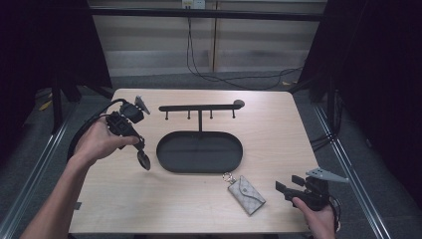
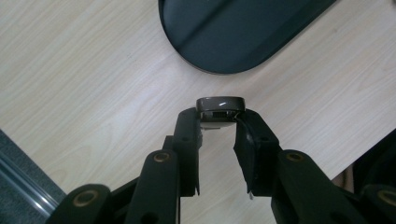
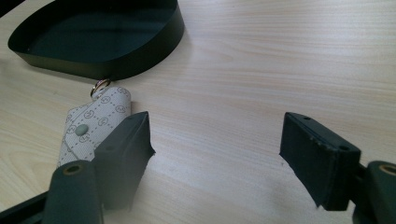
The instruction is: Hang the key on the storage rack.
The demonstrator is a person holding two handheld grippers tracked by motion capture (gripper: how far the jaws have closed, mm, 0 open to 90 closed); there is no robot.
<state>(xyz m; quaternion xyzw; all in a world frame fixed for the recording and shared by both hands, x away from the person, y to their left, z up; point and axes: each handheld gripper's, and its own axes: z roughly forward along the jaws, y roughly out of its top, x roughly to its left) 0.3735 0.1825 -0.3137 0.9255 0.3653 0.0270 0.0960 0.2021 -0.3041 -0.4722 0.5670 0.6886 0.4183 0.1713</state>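
dark fob (image 2: 220, 103) half hidden, jaws clamping

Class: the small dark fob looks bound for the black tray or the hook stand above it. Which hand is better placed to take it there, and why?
Left. The left tool is already shut on the fob, held just beside the tray. The right tool is open with nothing in it, near the patterned key pouch at the table's front edge.
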